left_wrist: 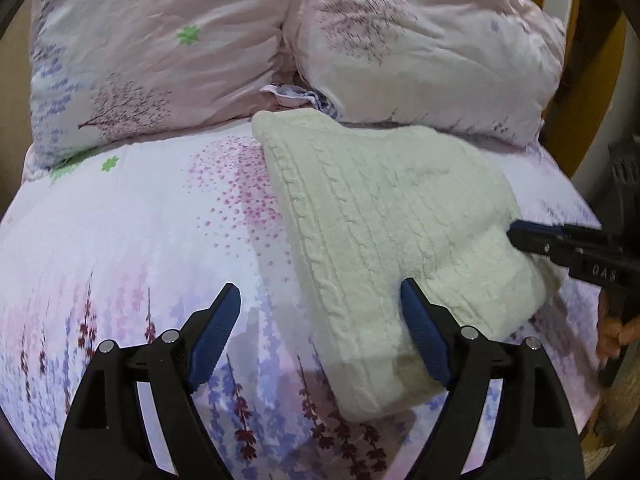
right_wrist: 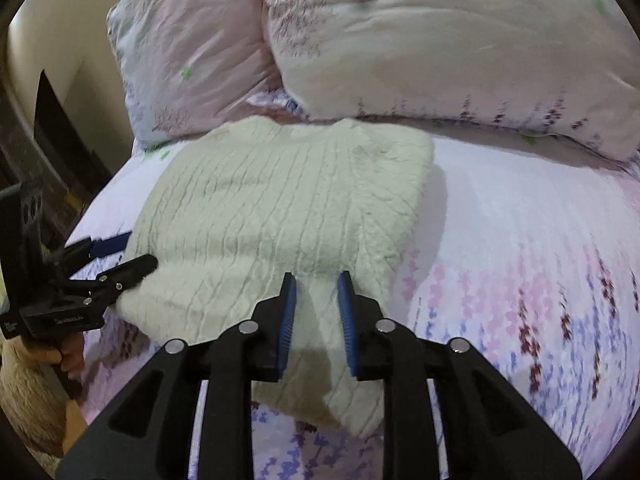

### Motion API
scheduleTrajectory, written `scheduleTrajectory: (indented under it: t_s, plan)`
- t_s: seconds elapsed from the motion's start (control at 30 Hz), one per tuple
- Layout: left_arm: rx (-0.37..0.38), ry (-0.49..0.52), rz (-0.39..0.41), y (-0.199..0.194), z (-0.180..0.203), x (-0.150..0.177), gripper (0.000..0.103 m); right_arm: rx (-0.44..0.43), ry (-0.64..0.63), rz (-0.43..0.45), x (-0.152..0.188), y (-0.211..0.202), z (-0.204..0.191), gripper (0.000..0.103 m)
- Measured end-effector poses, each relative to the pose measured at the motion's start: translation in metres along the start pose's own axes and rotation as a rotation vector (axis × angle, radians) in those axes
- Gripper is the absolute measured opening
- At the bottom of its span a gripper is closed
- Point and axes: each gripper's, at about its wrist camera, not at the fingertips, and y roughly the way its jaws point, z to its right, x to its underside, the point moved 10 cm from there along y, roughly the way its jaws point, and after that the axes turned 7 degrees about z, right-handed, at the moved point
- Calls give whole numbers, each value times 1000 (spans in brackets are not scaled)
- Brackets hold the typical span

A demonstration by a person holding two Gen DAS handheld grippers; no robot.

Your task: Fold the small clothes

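A cream cable-knit sweater [right_wrist: 276, 208] lies folded on the bed, on a floral sheet [left_wrist: 132, 240] printed with pink and purple flower spikes. Its far edge sits just short of two pink pillows [left_wrist: 160, 52] propped at the head of the bed.

The right gripper [right_wrist: 317, 286] tilts down over the sweater's near edge. Its blue-padded jaws stand a little apart with a ridge of knit between them; the pads do not press on it.

The left gripper [left_wrist: 320, 294] hangs over the sweater's other near corner, also angled down toward the bed. Its jaws stand wide apart, one blue pad over bare sheet and the other over the knit, clamped on nothing. Seen from the right wrist camera, it reaches in from the side with its fingertips at the sweater's edge.

A hand [right_wrist: 66, 354] wraps the left gripper's handle low at the edge of the bed. From the left wrist view, fingers [left_wrist: 618, 336] of the other hand show below the right gripper's black body.
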Motion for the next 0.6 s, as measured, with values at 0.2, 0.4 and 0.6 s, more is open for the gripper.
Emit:
scheduleTrajectory:
  t_s: [0.2,0.4,0.6]
  plan:
    - [-17,-9,71,-39,-7,6,94,53,56,86,13,-44,7,71]
    - [-26,-42,54,-67,-11,34,102,116,49,158,31,-74,1,90]
    - [-68,-27,-21,-79,-2,67,102,98,40,189,55,-96,-22,101]
